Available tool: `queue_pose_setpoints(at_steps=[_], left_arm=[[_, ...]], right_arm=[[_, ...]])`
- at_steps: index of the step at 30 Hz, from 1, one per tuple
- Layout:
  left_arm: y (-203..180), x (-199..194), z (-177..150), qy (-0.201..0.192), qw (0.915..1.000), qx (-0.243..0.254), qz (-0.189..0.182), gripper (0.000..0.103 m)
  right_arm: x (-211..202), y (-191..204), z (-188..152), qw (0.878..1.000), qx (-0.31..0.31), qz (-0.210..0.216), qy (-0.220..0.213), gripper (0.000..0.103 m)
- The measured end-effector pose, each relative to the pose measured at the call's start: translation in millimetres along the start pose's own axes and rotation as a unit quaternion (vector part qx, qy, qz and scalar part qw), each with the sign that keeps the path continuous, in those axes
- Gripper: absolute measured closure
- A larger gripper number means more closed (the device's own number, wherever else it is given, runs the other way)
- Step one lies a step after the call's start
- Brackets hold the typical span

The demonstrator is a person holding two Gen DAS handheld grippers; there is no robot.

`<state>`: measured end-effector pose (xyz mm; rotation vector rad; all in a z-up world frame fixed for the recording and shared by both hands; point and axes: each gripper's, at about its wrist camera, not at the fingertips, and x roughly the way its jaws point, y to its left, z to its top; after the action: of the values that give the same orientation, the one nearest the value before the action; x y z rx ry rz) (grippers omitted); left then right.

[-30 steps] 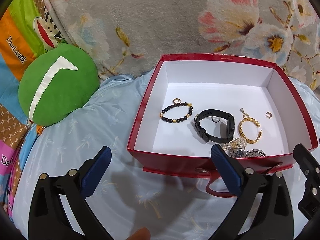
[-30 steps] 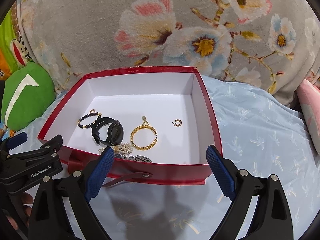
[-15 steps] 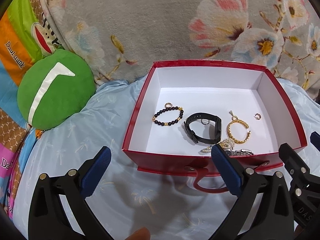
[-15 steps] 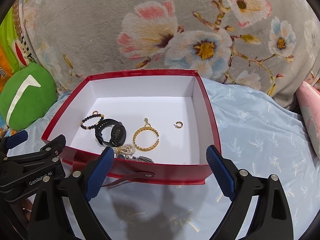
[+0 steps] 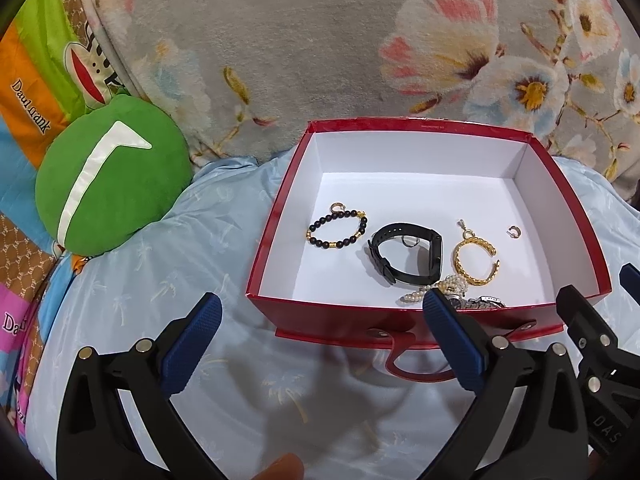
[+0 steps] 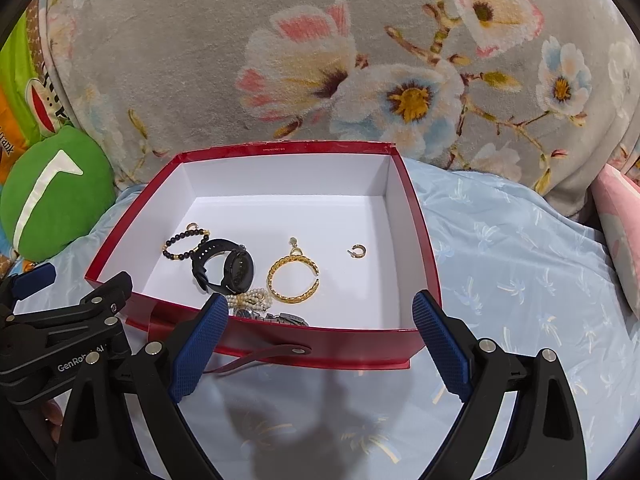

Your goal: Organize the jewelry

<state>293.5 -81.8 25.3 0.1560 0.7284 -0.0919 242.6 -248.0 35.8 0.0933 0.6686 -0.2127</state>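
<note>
Both my left gripper (image 5: 320,344) and right gripper (image 6: 320,344) hang with fingers spread, holding nothing, short of the red box (image 6: 320,338). Beyond my fingers, inside it, lies the jewelry. The gold bracelet (image 6: 293,279) looks light, stiff and slippery; I'd pinch its band. My left view shows a small ring (image 5: 409,241) inside the black watch (image 5: 404,254) strap; the right hides it.

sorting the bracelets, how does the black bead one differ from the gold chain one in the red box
The black bead bracelet is dark beads with a few gold spacers; the gold chain bracelet is all gold links. The bead bracelet lies near the left wall of the red box, left of the black watch; the chain bracelet lies right of the watch. The chain bracelet shows an open gap; the bead one looks closed. Both lie flat on the box floor.
</note>
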Motion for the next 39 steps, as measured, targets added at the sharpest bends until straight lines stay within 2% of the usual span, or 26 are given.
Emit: queue_pose_setpoints(at_steps=[39], left_arm=[[0.8, 4.1, -1.9, 0.017, 0.9998, 0.001, 0.008, 0.005]], right_arm=[[4.2, 8.7, -5.7, 1.0, -0.01, 0.001, 0.007, 0.012]])
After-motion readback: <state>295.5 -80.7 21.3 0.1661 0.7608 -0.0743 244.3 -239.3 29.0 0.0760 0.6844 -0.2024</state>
